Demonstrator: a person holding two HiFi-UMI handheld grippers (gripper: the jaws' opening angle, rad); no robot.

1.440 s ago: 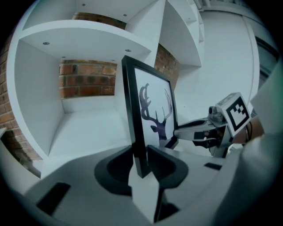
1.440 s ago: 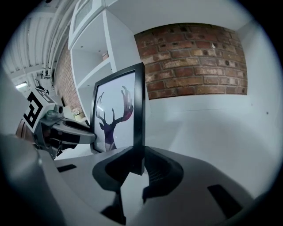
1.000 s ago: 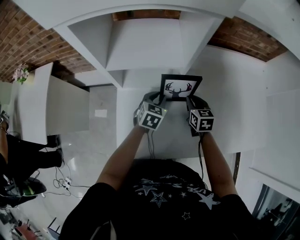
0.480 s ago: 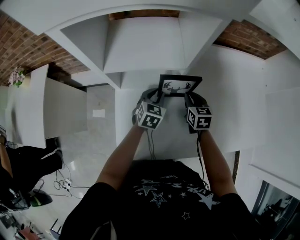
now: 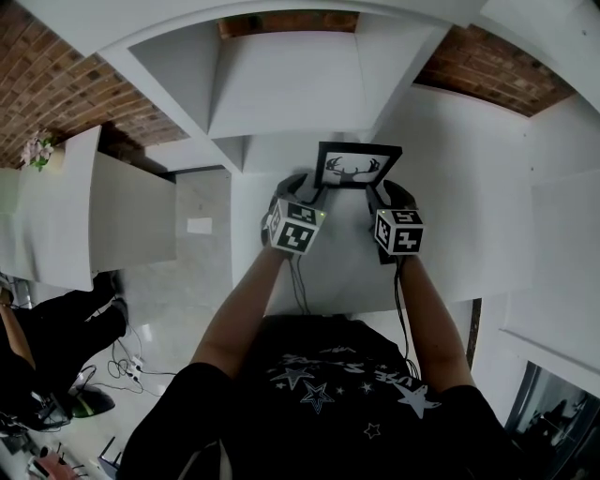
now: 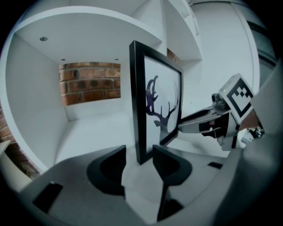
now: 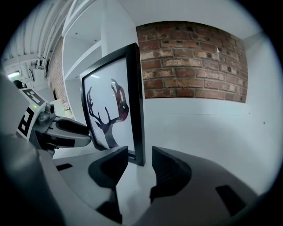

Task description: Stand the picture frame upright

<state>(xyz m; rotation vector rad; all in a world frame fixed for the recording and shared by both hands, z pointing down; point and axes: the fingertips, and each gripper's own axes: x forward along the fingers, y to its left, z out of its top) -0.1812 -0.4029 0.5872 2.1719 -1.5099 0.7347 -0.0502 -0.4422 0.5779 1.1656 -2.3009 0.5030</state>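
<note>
A black picture frame (image 5: 354, 167) with a deer-antler print stands upright on the white shelf (image 5: 347, 258). My left gripper (image 5: 313, 193) is at its lower left corner and my right gripper (image 5: 379, 195) at its lower right corner. In the left gripper view the frame's edge (image 6: 138, 110) sits between the jaws of the left gripper (image 6: 139, 155), with a gap on each side. In the right gripper view the other edge (image 7: 135, 101) likewise stands between the spread jaws of the right gripper (image 7: 140, 157). Both pairs of jaws have just been opening, and neither presses on the frame.
The shelf's white side walls (image 5: 398, 75) and a brick back wall (image 5: 281, 26) close in the compartment behind the frame. A low white cabinet (image 5: 70, 211) with pink flowers (image 5: 39, 150) stands at the left. Cables (image 5: 127, 361) lie on the floor.
The frame has gone from leaning back to standing more upright. Both grippers have stayed at its lower corners.
</note>
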